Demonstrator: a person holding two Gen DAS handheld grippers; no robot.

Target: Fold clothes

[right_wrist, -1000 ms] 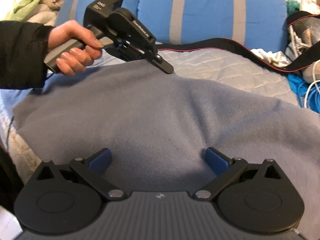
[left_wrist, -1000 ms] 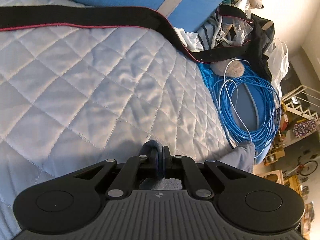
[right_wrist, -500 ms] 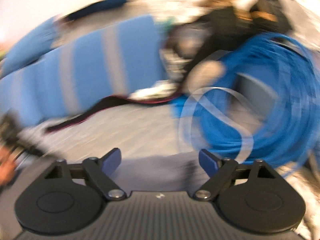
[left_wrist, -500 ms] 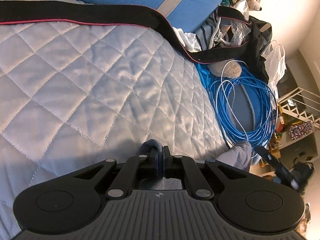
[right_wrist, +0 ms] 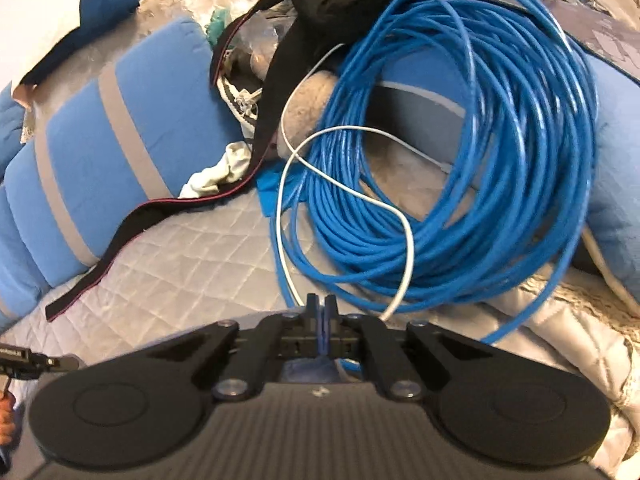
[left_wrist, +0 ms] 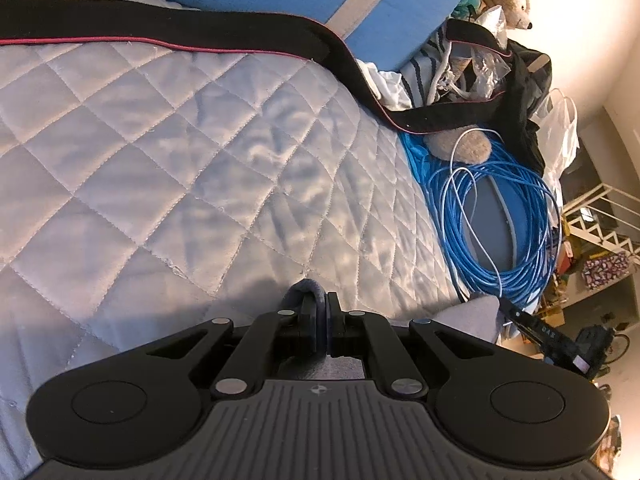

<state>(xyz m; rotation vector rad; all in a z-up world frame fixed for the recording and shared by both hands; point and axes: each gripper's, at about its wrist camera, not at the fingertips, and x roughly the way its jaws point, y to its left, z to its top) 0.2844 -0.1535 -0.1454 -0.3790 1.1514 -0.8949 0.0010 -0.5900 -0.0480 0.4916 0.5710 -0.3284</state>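
The soft, limp grey-blue garment (left_wrist: 474,314) lies on the quilted bed (left_wrist: 180,160) beside the blue cable coil (left_wrist: 504,216), its edges the best hold; the left tool (left_wrist: 325,304) pinches one fold, while the right tool (right_wrist: 322,312) has just clamped another.

A quilted bed (left_wrist: 168,168) bears a blue cable coil (left_wrist: 516,216) and a black strap (left_wrist: 224,36).

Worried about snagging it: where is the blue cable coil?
In both wrist views the blue cable coil lies on the bed's right side, beside the quilt.
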